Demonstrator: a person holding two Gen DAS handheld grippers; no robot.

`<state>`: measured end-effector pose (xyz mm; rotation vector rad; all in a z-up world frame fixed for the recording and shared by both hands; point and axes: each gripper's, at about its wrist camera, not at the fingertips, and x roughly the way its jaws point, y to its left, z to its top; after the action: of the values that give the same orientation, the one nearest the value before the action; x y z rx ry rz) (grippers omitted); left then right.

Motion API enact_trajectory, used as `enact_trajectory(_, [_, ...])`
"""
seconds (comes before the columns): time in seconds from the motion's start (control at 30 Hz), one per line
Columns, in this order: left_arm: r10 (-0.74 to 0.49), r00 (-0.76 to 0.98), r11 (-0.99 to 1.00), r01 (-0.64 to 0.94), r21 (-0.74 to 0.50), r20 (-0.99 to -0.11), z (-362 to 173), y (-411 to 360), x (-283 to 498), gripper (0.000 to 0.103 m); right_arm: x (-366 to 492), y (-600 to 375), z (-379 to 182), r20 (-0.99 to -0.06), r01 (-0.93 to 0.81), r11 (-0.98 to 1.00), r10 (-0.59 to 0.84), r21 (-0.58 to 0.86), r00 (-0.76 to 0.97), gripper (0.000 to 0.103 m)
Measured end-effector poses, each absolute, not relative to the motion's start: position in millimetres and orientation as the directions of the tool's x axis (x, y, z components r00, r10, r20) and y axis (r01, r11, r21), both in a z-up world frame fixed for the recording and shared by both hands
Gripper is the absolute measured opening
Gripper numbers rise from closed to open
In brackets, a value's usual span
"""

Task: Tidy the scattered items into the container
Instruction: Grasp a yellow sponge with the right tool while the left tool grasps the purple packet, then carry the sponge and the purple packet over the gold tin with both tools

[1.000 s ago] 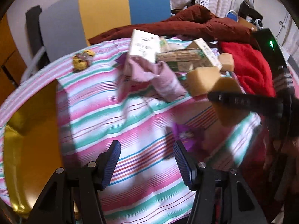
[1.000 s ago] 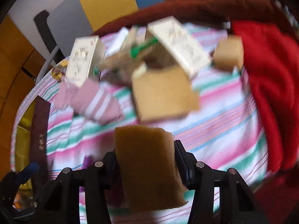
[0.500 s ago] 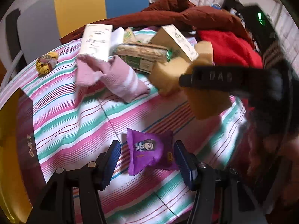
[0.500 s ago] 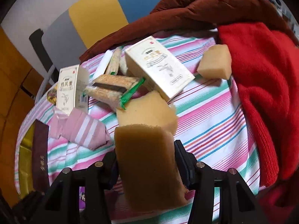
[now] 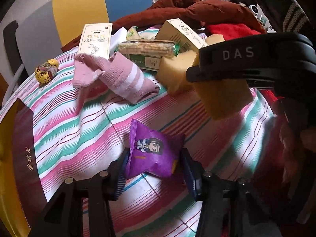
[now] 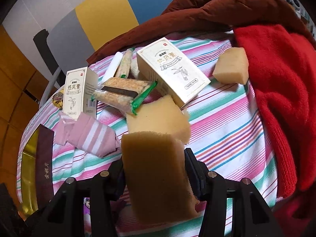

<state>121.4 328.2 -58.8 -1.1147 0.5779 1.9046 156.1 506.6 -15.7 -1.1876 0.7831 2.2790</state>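
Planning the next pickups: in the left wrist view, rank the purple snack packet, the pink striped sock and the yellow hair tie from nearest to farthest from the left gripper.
1. Purple snack packet: between the closing jaws of the left gripper.
2. Pink striped sock: mid-cloth, farther up.
3. Yellow hair tie: far left, near the cloth's edge.
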Motion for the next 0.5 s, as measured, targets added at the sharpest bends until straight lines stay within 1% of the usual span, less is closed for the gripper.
enact_trajectory(0.13, [0.437, -0.254, -0.557, -0.83, -0.038, -0.863, -58, 322, 120, 0.047, 158, 506, -15, -0.833, -0.606, -0.741, 0.117, 0.289, -0.54, 0.054])
enact_trajectory(0.3, [0.424, -0.298, -0.58, -0.814, -0.004, -0.855, -54, 311, 117, 0.044, 160, 501, -16, -0.817, -0.575, -0.752, 0.085, 0.323, -0.571, 0.054])
enact_trajectory(0.5, [0.424, -0.341, -0.605, -0.796, 0.018, -0.839, -46, 302, 112, 0.043, 159, 487, -12, -0.807, -0.552, -0.763, 0.067, 0.337, -0.587, 0.053])
